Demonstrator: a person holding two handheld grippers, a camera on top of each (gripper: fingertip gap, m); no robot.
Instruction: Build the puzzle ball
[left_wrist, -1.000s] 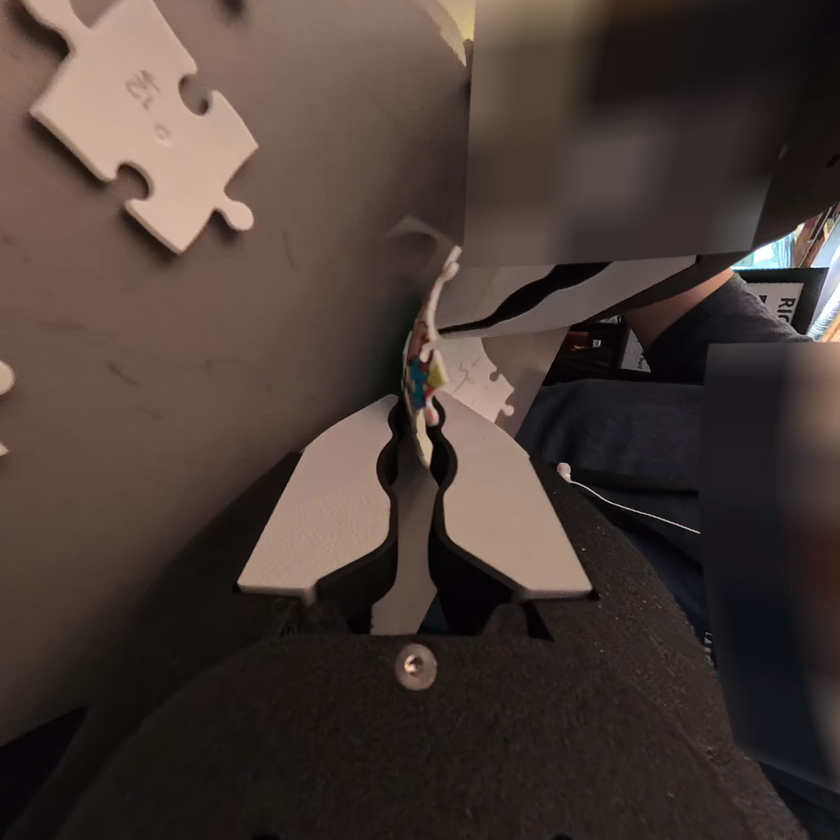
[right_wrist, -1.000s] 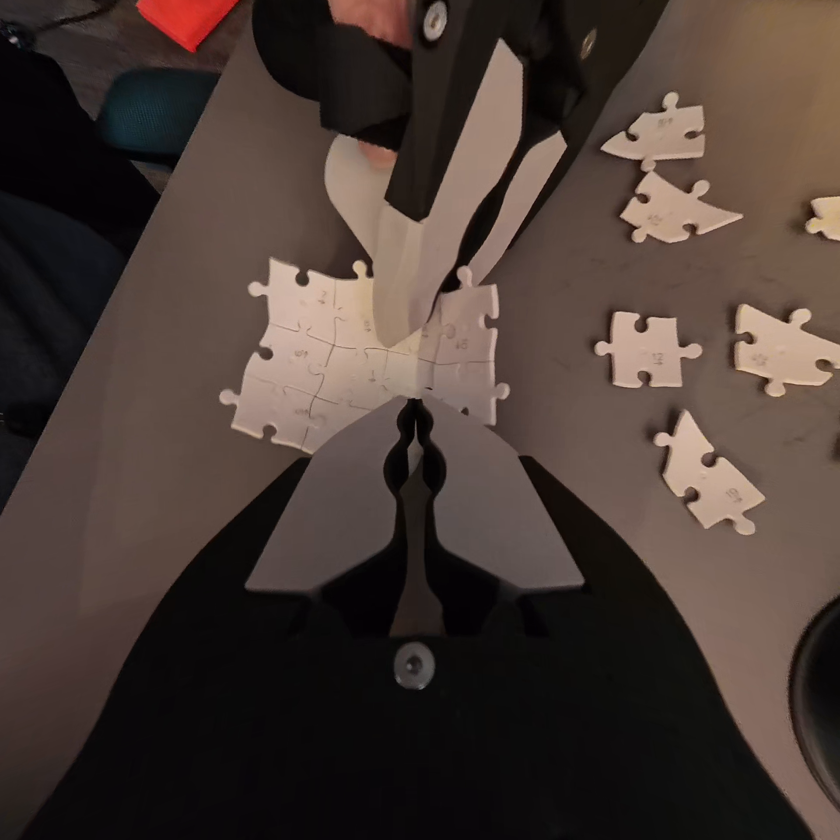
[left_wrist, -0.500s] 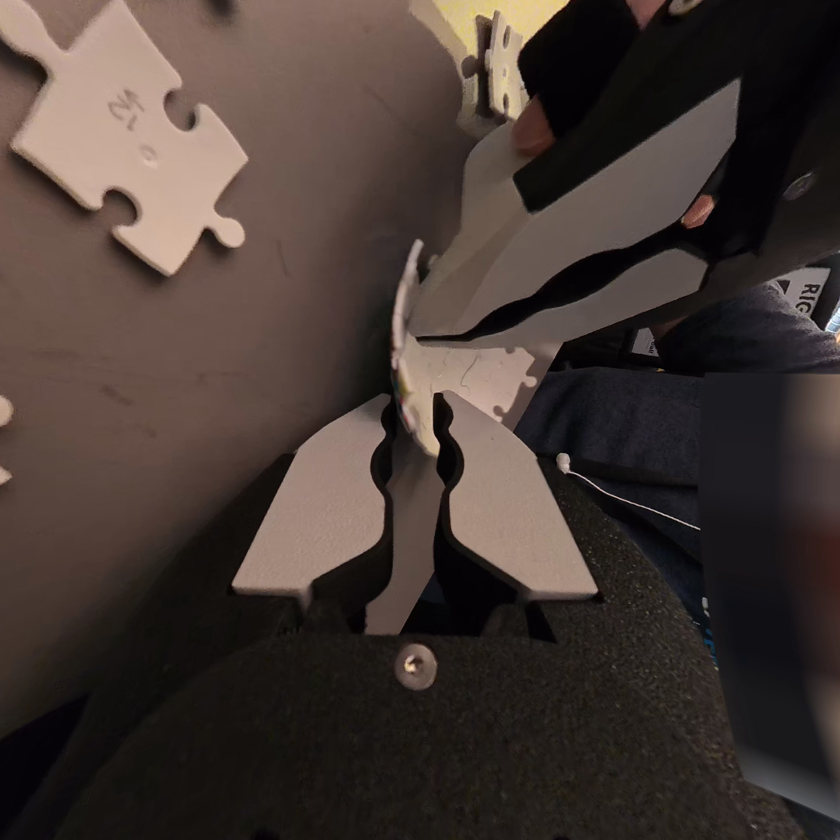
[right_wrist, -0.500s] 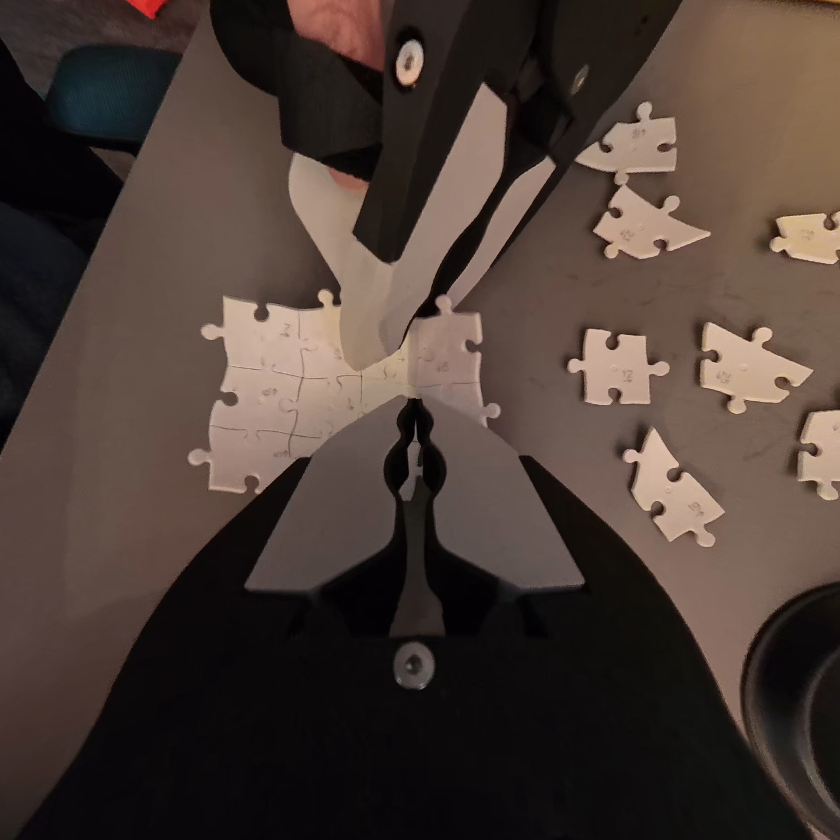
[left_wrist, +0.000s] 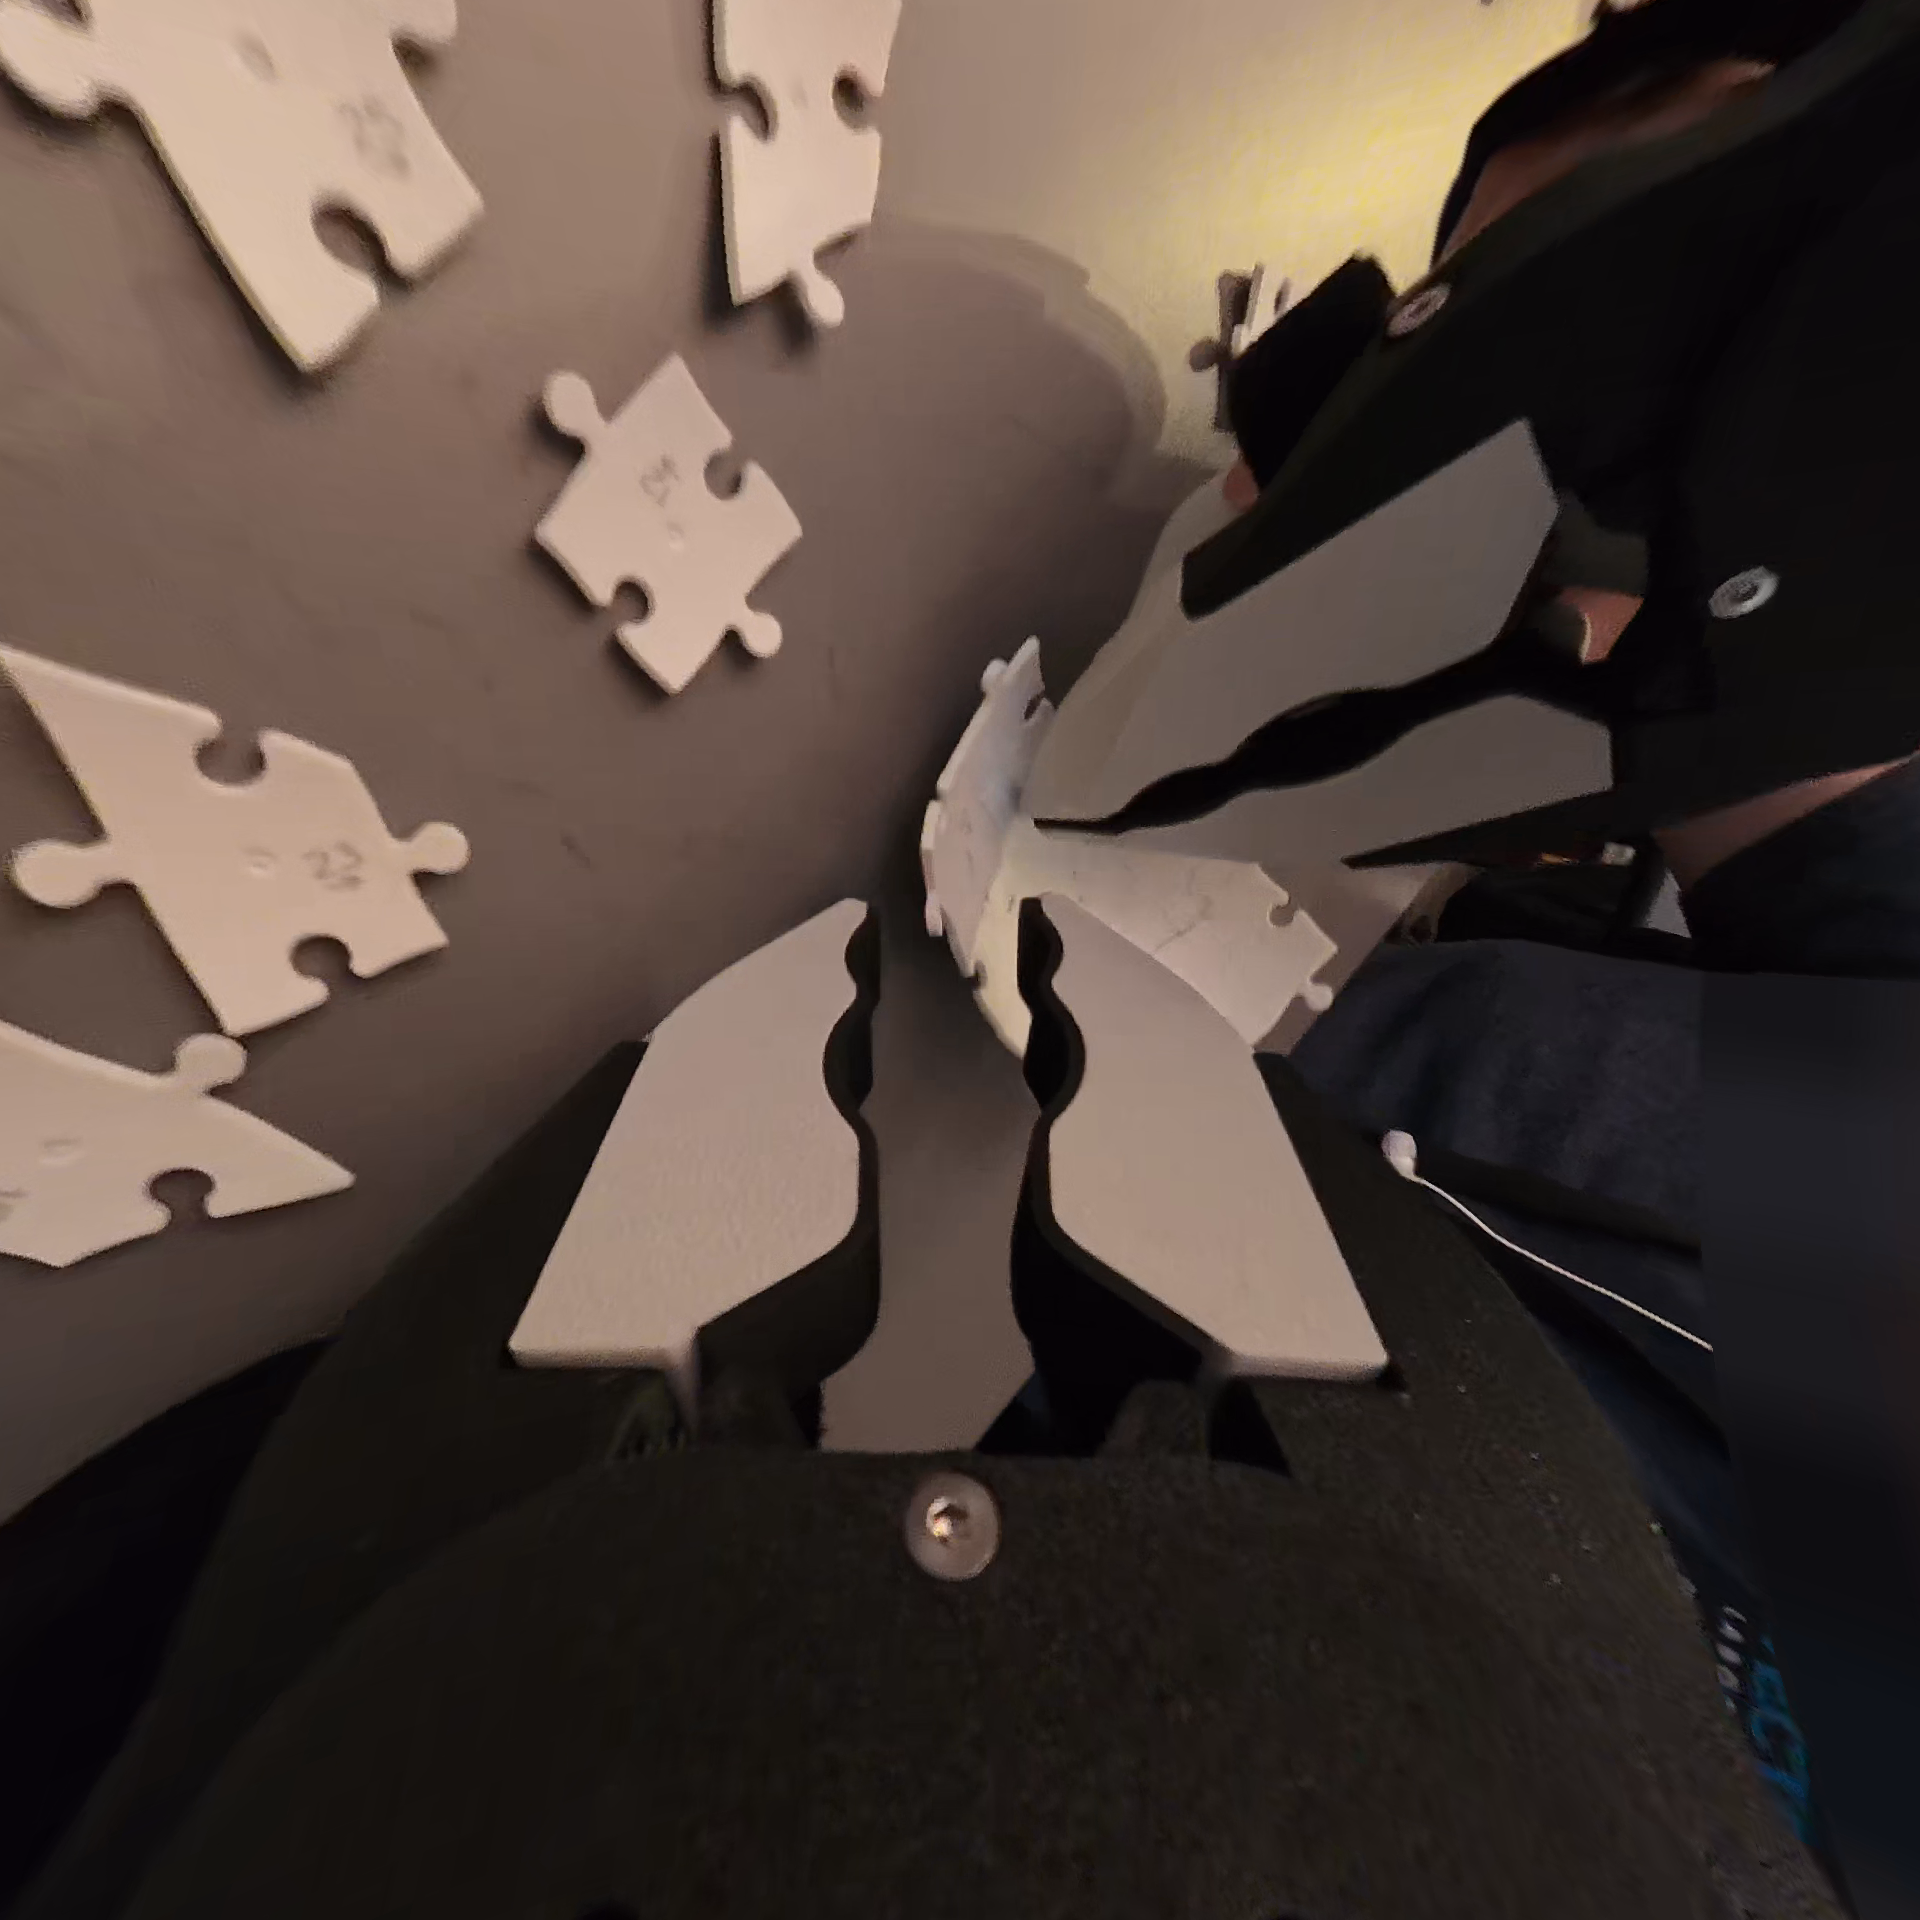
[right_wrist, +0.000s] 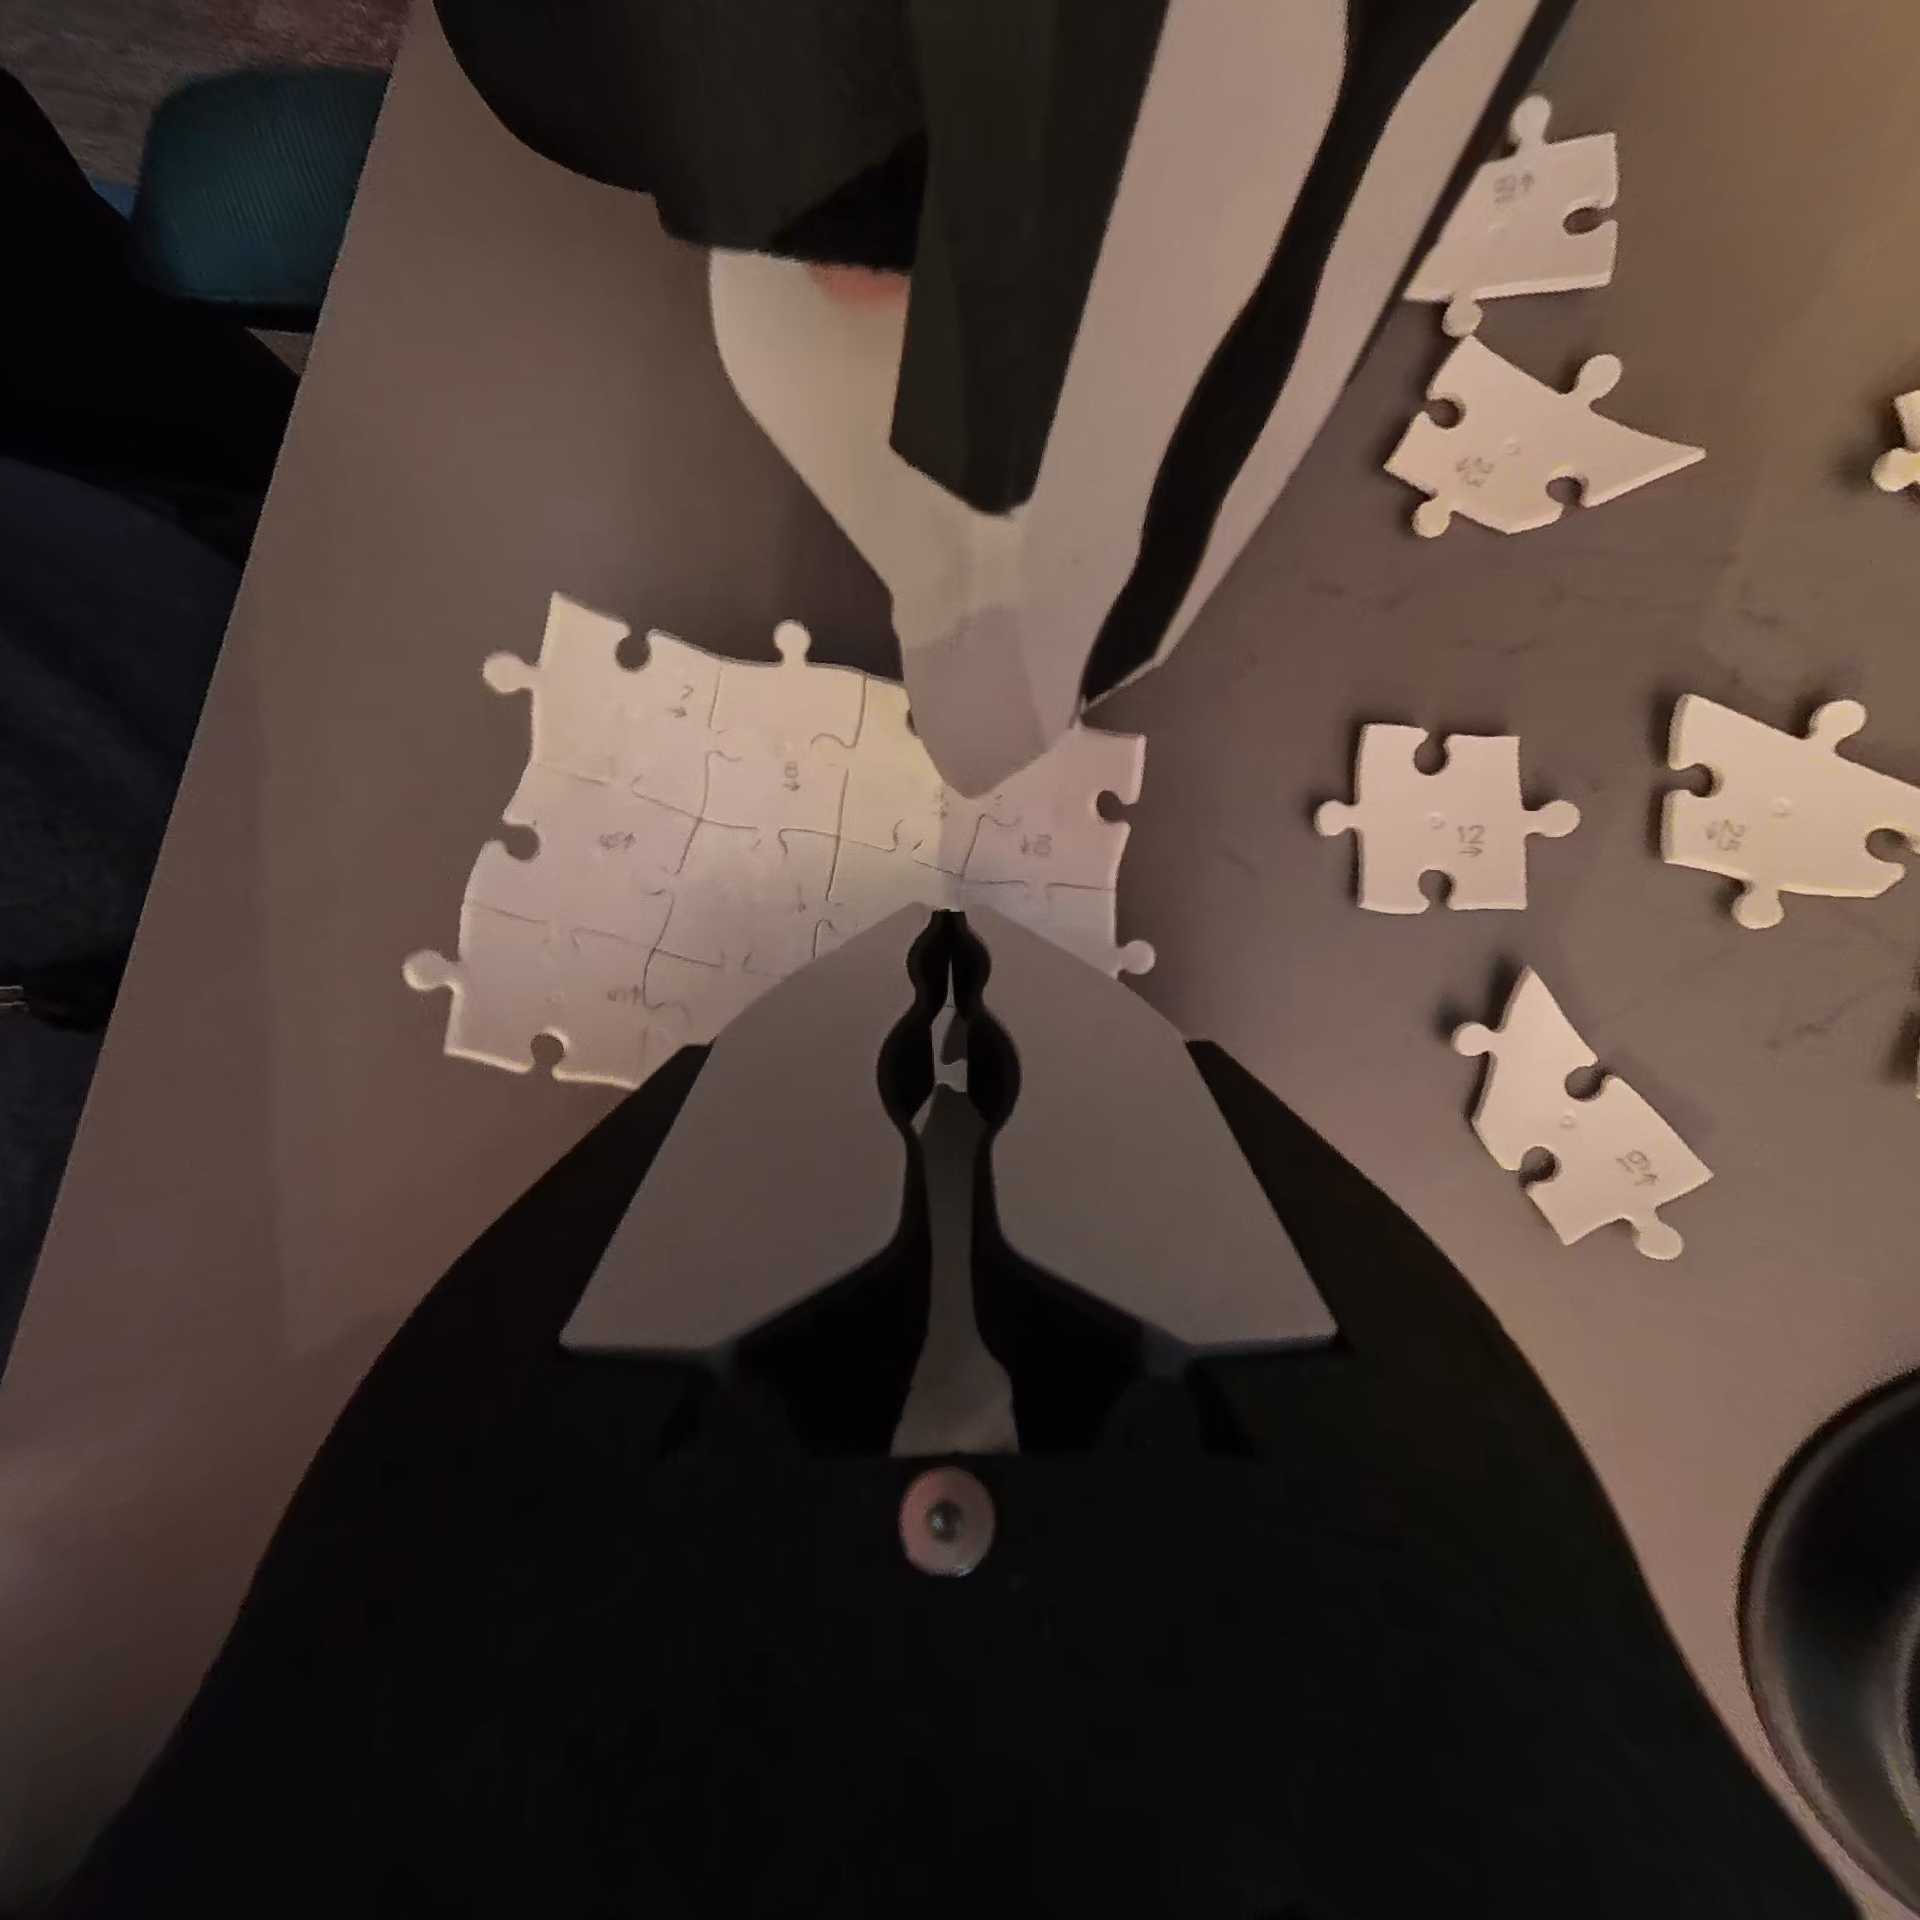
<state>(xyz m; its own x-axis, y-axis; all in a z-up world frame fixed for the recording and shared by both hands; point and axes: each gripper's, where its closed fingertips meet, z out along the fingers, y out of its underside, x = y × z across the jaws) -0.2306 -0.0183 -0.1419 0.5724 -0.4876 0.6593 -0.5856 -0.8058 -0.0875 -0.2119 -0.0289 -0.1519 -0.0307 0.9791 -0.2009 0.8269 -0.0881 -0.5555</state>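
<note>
Right hand-held gripper pinches curved puzzle sheet edge, above table.

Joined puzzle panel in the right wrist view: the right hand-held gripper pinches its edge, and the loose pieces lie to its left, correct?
No. The right wrist view shows the loose pieces to the right of the joined puzzle panel. The right hand-held gripper does pinch its edge.

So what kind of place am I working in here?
Probably a desk in an office or lab: a grey tabletop, a teal chair beside it, loose puzzle pieces spread out, and someone seated at the edge.
</note>
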